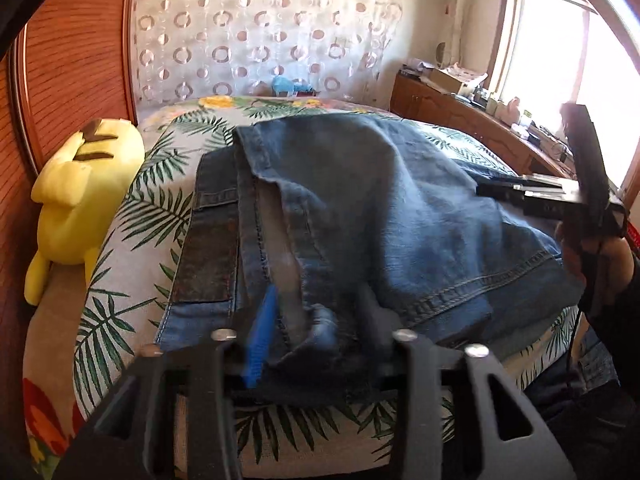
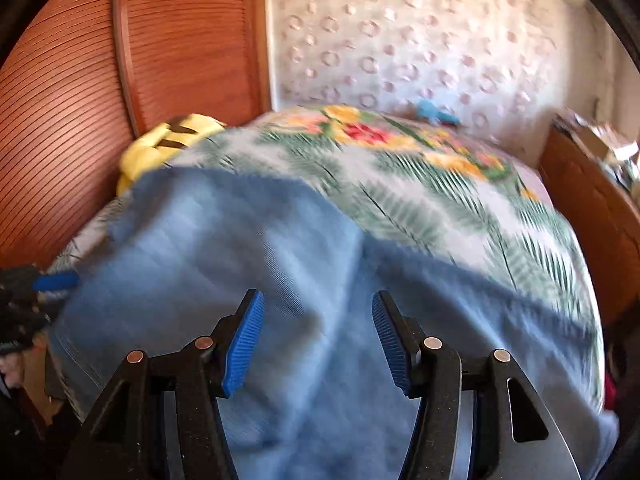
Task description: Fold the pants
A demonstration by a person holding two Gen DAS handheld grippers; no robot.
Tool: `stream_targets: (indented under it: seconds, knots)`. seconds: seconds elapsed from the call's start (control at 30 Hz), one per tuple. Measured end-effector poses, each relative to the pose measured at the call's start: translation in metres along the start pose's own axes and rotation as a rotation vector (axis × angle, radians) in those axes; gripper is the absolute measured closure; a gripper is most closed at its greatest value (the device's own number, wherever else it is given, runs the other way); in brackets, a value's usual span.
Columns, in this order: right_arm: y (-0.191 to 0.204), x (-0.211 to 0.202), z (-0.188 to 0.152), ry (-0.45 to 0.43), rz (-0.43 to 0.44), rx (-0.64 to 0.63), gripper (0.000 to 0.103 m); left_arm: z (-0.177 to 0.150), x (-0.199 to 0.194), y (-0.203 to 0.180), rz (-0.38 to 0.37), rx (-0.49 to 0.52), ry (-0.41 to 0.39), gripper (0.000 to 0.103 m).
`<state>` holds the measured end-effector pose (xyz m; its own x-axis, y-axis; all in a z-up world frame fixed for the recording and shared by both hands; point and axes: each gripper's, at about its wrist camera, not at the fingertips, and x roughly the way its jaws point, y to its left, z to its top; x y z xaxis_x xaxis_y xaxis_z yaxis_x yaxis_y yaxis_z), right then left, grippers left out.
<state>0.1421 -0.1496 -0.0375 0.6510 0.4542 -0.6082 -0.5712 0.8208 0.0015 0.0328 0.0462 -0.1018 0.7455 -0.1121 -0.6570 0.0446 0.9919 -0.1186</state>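
Note:
Blue denim pants (image 1: 360,208) lie folded over on a bed with a leaf-print cover (image 1: 132,216). My left gripper (image 1: 316,340) is at the pants' near edge with a bunched fold of denim between its fingers; the blue pad (image 1: 260,344) shows on the left, the view is blurred. My right gripper (image 2: 318,340) is open above the pale blue denim (image 2: 240,248), nothing between its blue pads (image 2: 244,340). The right gripper also shows at the right of the left wrist view (image 1: 520,192). The left gripper's tip shows at the left edge of the right wrist view (image 2: 52,280).
A yellow plush toy (image 1: 80,200) lies at the bed's left edge against a wooden wall panel (image 1: 72,60). A wooden cabinet (image 1: 460,120) with clutter stands at the right, under a bright window (image 1: 552,60). A small blue object (image 1: 286,86) sits at the bed's far end.

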Motion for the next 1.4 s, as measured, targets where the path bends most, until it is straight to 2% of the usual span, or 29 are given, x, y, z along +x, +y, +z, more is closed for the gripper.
stream_targets:
  seconds: [0.1,0.27,0.3,0.33,0.43,0.57,0.67,0.77,0.87,0.97,1.0,1.03,1.23,1.37,1.4]
  knots:
    - [-0.012,-0.008,-0.017,0.008,-0.025,0.046,0.045,0.0,-0.006,-0.007,0.0,0.018,-0.013,0.073]
    - [-0.015,-0.012,-0.033,0.015,-0.096,0.028,0.045,-0.002,0.003,-0.008,0.013,0.029,0.028,0.073]
    - [-0.015,-0.012,-0.034,0.02,-0.088,0.036,0.045,-0.002,0.003,-0.009,0.016,0.03,0.026,0.077]
    - [-0.017,-0.013,-0.036,0.021,-0.074,0.048,0.045,-0.003,0.001,-0.011,0.022,0.04,0.024,0.085]
    - [-0.013,-0.016,-0.036,0.002,-0.053,0.055,0.045,-0.001,-0.01,-0.015,0.042,0.073,0.008,0.09]
    - [-0.016,-0.016,-0.041,0.005,-0.033,0.064,0.045,0.01,-0.035,-0.002,0.087,0.046,-0.035,0.092]
    - [-0.017,-0.015,-0.038,-0.033,-0.045,0.048,0.045,0.016,-0.049,0.011,0.125,0.034,-0.055,0.093]
    - [-0.019,-0.012,-0.042,-0.032,-0.041,0.033,0.045,0.016,-0.049,0.017,0.116,0.016,-0.061,0.092]
    - [-0.023,-0.01,-0.044,-0.028,-0.033,0.044,0.045,0.015,-0.042,0.015,0.112,0.012,-0.044,0.085]
    - [-0.026,-0.007,-0.041,-0.018,-0.031,0.046,0.045,0.018,-0.037,0.014,0.098,0.008,-0.035,0.069]
    - [-0.025,-0.006,-0.04,-0.014,-0.031,0.045,0.045,0.02,-0.036,0.015,0.092,0.007,-0.037,0.059]
    - [-0.025,-0.006,-0.039,-0.011,-0.031,0.045,0.045,0.022,-0.035,0.015,0.084,0.006,-0.045,0.056]
    - [-0.026,-0.004,-0.037,-0.007,-0.031,0.048,0.045,0.049,-0.024,0.025,0.066,0.005,-0.089,0.056]
    - [-0.025,-0.004,-0.037,-0.009,-0.033,0.046,0.045,0.073,0.0,0.037,0.042,0.007,-0.068,0.058]
    - [-0.025,-0.003,-0.037,-0.01,-0.033,0.046,0.045,0.077,0.004,0.039,0.042,0.008,-0.062,0.062]
